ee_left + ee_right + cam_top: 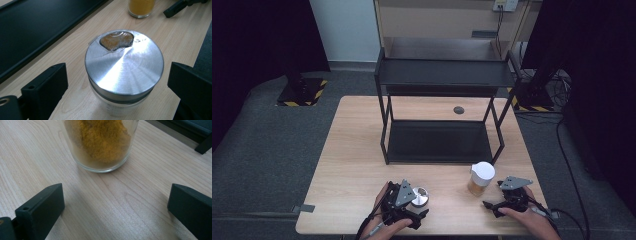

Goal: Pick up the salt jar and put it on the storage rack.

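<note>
A small jar with a brushed metal lid (124,67) stands on the wooden table (352,170); the lid has an opening showing brown powder. My left gripper (412,206) is open, its jaws on either side of that jar (418,196) without touching it. A glass jar of yellow-orange powder (100,142) with a white lid (482,172) stands at the front right. My right gripper (492,206) is open just in front of it, nothing between its jaws (115,205).
A black two-tier metal shelf rack (442,75) stands at the middle and back of the table, its lower tray (437,142) just behind the jars. A small dark round disc (458,110) lies behind the rack. Grey carpet surrounds the table.
</note>
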A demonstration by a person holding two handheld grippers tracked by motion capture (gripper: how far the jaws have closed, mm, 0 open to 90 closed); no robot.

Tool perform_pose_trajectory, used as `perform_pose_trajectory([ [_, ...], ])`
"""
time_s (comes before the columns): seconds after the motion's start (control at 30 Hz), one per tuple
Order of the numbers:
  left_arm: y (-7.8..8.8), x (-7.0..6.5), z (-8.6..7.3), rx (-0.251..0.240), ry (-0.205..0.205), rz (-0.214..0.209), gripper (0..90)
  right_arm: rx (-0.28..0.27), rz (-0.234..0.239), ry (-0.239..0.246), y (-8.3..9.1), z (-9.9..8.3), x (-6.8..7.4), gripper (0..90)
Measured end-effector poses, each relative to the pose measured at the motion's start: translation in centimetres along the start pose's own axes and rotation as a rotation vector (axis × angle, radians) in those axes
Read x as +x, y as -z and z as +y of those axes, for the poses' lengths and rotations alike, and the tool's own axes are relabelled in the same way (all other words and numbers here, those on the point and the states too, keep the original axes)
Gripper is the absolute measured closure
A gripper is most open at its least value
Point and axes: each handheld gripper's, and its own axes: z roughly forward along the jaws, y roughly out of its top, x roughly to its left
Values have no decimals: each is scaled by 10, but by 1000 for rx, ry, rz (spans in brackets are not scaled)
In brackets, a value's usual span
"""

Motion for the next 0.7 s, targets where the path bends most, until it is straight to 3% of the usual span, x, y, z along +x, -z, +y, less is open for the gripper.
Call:
perform_pose_trajectory([
  [0.7,-19,5,-13,33,-5,-9,19,0,0,0,0,0,0,18],
])
